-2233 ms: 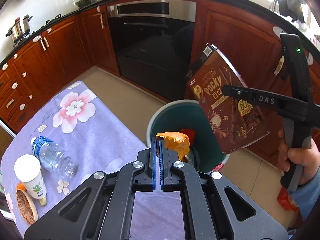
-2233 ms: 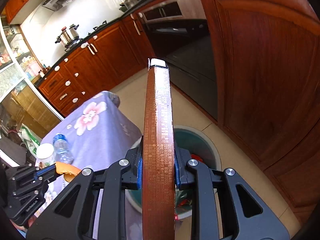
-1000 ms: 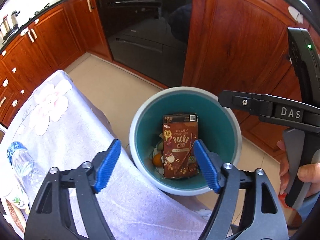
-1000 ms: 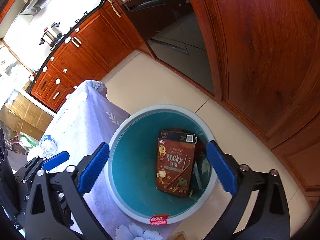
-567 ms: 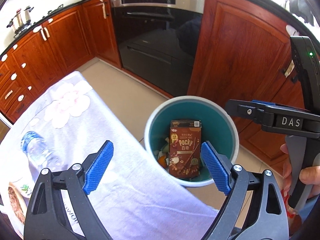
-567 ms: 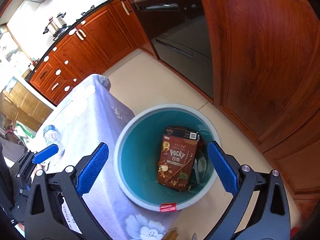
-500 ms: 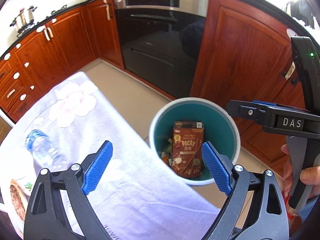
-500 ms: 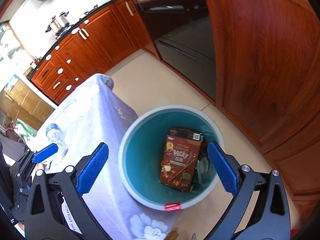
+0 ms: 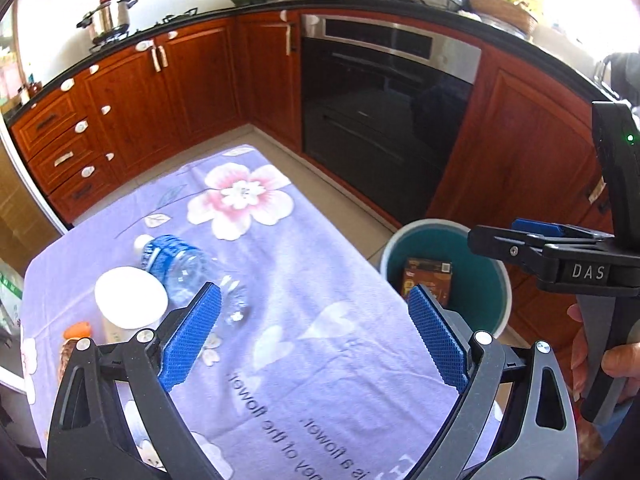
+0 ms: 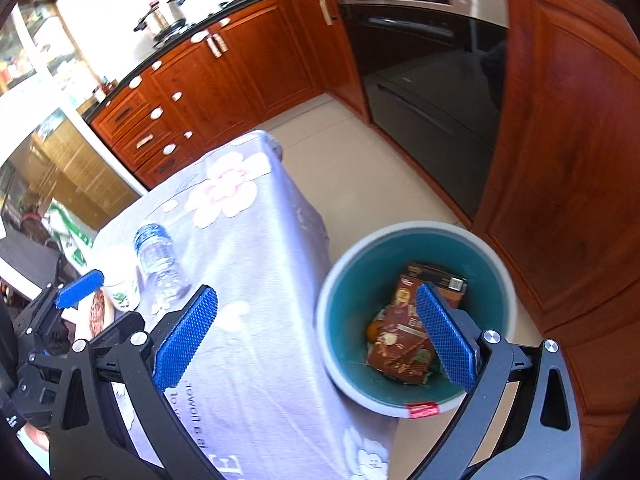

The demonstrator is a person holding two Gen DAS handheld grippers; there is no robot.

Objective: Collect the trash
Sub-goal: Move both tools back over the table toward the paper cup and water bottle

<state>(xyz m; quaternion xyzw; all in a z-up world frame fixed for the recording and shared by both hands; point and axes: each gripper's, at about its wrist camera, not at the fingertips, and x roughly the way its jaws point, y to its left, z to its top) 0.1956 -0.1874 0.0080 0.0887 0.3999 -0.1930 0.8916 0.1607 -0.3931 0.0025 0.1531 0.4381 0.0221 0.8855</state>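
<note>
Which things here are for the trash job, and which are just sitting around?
For the job: bin, snack box inside it, plastic bottle, paper cup, both open grippers.

Just around: oven, cabinets, pot, flowered cloth.

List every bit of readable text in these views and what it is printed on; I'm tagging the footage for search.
"DAS": white letters on the right gripper, seen side-on from the left wrist view.
"to the flower", upside down: on the purple tablecloth; the words around it are cut off.
Brown snack box in the teal bin: print too blurred to read.
White cup and water bottle labels: too small to read.
</note>
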